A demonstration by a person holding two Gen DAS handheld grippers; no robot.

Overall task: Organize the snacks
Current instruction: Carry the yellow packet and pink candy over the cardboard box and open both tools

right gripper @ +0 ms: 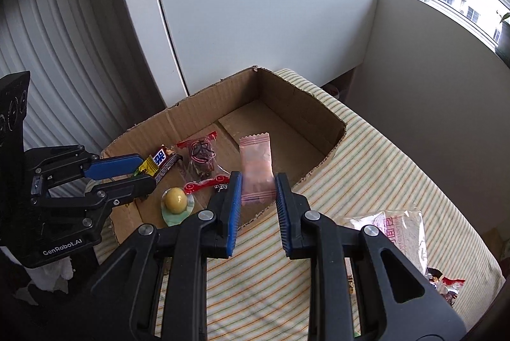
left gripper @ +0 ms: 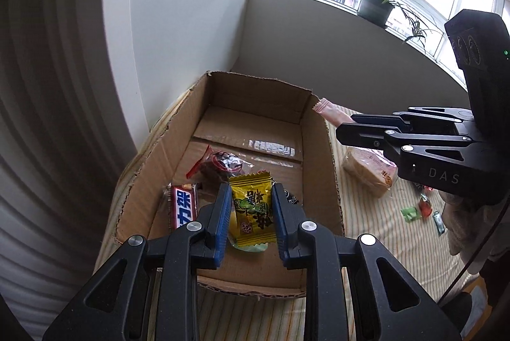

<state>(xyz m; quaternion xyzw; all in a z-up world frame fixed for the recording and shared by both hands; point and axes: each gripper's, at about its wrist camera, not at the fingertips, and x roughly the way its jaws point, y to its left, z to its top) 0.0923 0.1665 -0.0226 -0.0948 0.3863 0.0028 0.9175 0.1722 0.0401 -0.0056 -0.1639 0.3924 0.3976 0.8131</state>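
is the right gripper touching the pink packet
Touching. The right wrist view shows the right gripper with both blue pads pressed on the pink packet, held over the box edge.

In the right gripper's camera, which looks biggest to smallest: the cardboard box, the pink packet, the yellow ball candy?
1. cardboard box
2. pink packet, though it is nearer the camera
3. yellow ball candy

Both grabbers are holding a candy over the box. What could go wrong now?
The right hand-held gripper pinches the pink packet near the cardboard box edge; let go early, it might land on the striped cloth. The left hand-held gripper only grips the yellow candy by its sides, so it might slip.
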